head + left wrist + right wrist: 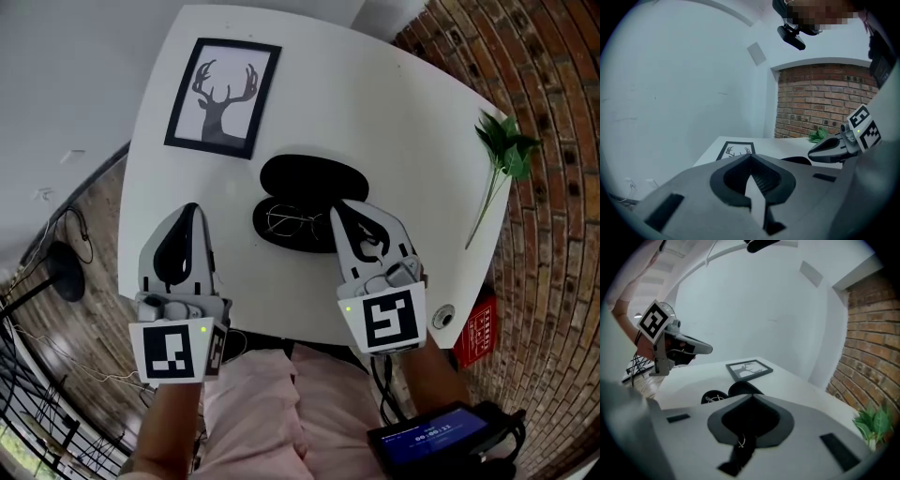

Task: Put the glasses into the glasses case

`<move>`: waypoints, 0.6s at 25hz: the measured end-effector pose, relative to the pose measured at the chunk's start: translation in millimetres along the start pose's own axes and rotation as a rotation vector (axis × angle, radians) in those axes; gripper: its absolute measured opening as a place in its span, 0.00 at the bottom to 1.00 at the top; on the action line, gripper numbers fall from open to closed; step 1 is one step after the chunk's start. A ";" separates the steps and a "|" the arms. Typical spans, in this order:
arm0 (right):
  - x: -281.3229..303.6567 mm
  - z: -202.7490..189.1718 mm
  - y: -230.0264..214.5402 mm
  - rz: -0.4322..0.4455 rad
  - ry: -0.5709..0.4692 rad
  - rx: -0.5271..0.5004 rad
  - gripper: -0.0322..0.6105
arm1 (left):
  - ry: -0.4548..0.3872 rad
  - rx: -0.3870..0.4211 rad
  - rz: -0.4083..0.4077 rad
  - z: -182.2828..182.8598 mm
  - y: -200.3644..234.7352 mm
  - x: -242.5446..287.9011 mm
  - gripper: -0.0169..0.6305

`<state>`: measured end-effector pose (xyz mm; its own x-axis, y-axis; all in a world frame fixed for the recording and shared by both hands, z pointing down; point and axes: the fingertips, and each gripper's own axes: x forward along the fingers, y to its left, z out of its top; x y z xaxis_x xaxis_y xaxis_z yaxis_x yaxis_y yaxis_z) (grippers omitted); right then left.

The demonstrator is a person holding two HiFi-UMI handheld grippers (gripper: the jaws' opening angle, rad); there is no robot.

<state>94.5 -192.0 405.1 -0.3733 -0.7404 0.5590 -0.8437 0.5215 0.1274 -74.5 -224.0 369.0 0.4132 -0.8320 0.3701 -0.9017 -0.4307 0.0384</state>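
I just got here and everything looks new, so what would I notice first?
The open black glasses case in the middle of the white table grabs you first, with the glasses lying inside it. Beyond it to the left lies a framed deer picture, and a green leafy sprig sits at the table's right edge. Nearest the person, the left gripper and right gripper both have their jaws together.

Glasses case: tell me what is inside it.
The glasses lie in the lower half of the open glasses case. The right gripper covers its right end, hiding that part.
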 end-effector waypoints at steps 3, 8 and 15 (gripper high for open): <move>-17.6 15.9 -17.5 -0.060 -0.052 0.043 0.06 | -0.037 0.012 -0.003 16.7 -4.9 -5.9 0.03; -65.2 60.5 -41.1 -0.139 -0.209 0.105 0.06 | -0.157 0.050 -0.016 71.8 -27.1 -27.7 0.03; -147.1 132.4 -50.1 -0.235 -0.438 0.109 0.06 | -0.365 0.106 -0.014 158.5 -63.2 -71.2 0.03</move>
<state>140.5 -165.4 208.0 -0.2753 -0.9529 0.1268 -0.9510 0.2893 0.1094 -26.7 -193.0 193.1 0.4611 -0.8872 0.0144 -0.8852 -0.4610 -0.0623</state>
